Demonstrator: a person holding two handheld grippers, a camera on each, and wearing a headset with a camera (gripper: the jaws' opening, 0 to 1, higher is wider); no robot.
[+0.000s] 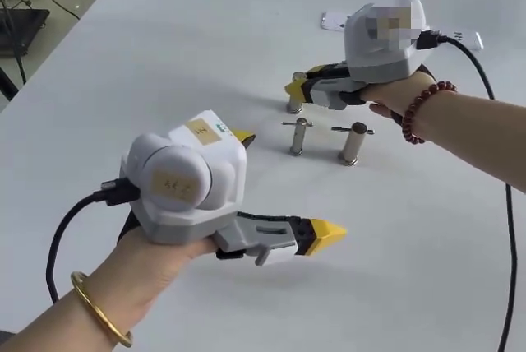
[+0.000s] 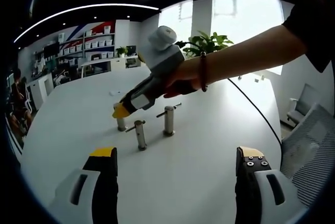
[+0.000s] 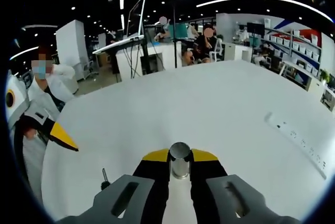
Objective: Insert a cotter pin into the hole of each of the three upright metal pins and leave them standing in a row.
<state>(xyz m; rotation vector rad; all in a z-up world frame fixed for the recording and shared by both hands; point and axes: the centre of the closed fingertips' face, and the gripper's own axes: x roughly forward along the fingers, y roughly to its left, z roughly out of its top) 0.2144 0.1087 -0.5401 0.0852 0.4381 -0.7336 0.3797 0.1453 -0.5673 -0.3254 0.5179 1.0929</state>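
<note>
On a white table (image 1: 164, 56), the right gripper (image 1: 294, 87) clamps its jaws on an upright metal pin (image 3: 180, 162). Just beside that held pin, nearer the person, stand a second pin (image 1: 299, 140) and a third pin (image 1: 353, 146), each with a cotter pin (image 1: 288, 124) through its top. The left gripper (image 2: 175, 156) hovers nearer still, jaws wide apart, holding nothing.

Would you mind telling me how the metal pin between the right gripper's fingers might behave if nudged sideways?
The metal pin stands tall and slim on a narrow end, so it would probably tip rather than slide. Being round, it would likely roll once down. Its shiny surface may slip in the right gripper's fingers.
</note>
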